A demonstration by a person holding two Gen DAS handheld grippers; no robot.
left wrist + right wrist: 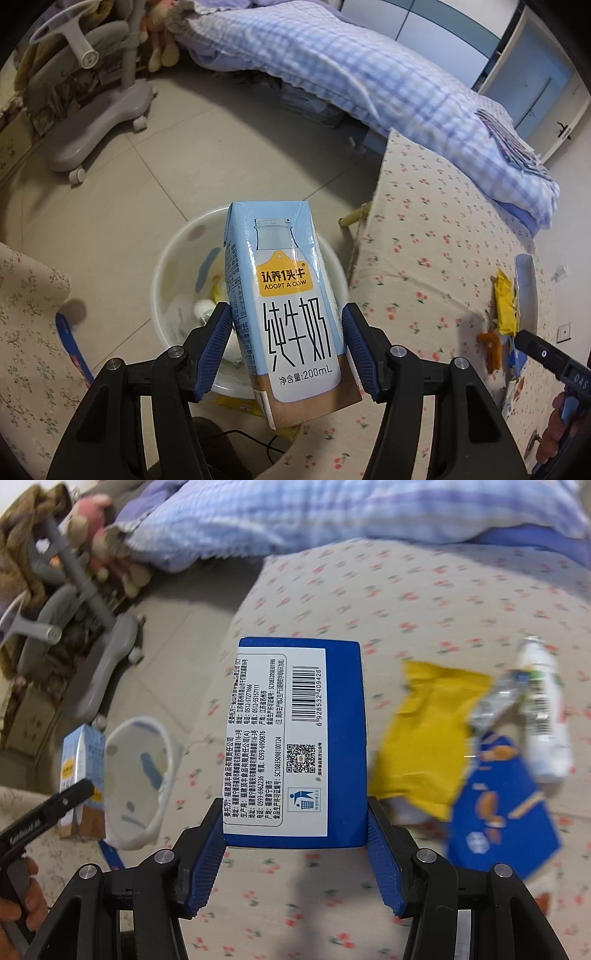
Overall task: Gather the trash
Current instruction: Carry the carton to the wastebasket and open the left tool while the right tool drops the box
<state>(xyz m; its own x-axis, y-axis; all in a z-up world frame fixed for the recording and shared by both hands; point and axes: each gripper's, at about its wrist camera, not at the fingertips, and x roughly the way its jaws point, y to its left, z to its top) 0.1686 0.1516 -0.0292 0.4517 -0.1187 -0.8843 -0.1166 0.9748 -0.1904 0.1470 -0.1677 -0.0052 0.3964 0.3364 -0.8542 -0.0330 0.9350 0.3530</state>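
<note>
Left gripper (286, 349) clamps the milk carton (286, 295) over the white bin (177, 266) on the floor; carton sits skewed, so centre it above the opening before letting go. Right gripper (295, 843) pinches the blue box (295, 738) above the tabletop (406, 602); bring it over next. Yellow wrapper (424, 734) and bottle (545, 716) remain.

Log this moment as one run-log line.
left gripper: holds milk carton over white bin | right gripper: holds blue box above table
</note>
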